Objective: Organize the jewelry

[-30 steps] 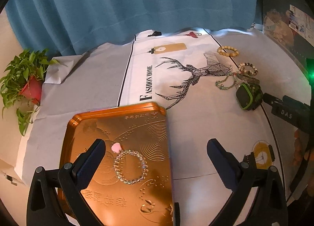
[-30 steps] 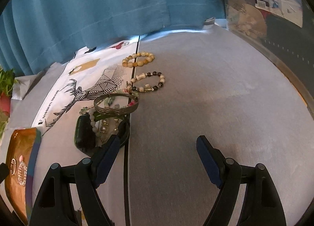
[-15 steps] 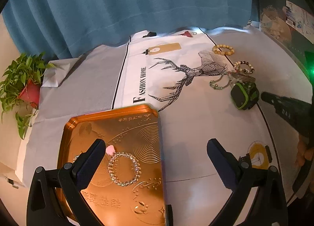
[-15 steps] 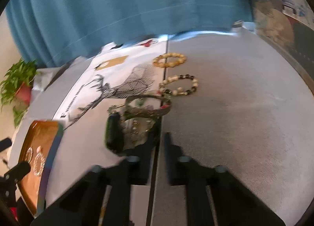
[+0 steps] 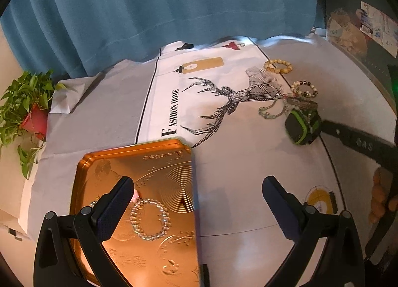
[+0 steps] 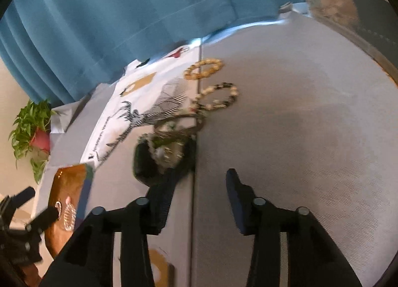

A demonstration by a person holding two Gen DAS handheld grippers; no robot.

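While the left gripper hangs spread wide over the orange tray, where a clear bead bracelet lies, the right gripper has just been opening, nothing between its fingers, just short of the black-and-green watch amid tangled bracelets on the cloth.

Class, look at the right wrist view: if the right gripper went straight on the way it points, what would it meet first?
Probably the grey tablecloth just past its fingertips; the right gripper points downward. The dark pouch lies by its left finger, slightly off the line. Depth is unclear.
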